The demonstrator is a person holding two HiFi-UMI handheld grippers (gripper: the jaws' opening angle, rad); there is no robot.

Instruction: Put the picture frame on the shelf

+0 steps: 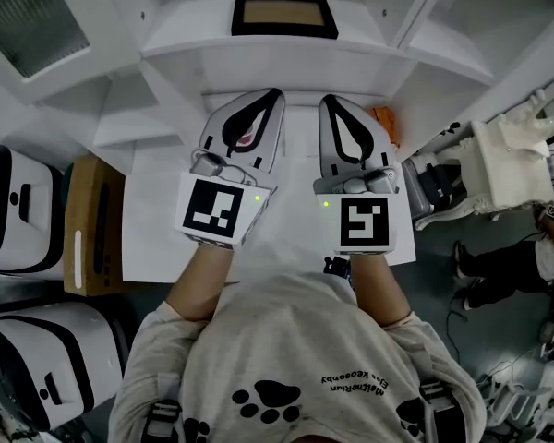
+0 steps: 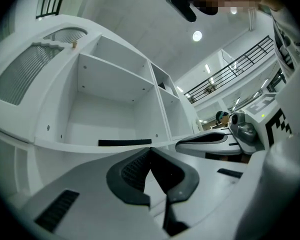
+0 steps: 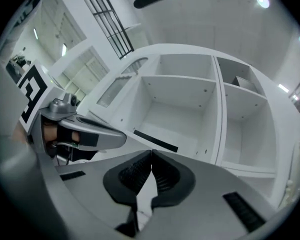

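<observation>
Left tool and right tool are both closed, each with its jaw tips touching and nothing between them, and they hang side by side above the white surface, pointing toward the white shelf. The picture frame, black-bordered with a tan centre, lies flat on the shelf board ahead of both tools and apart from them. In each gripper view it shows only as a thin dark strip near the front edge of an open compartment.
</observation>
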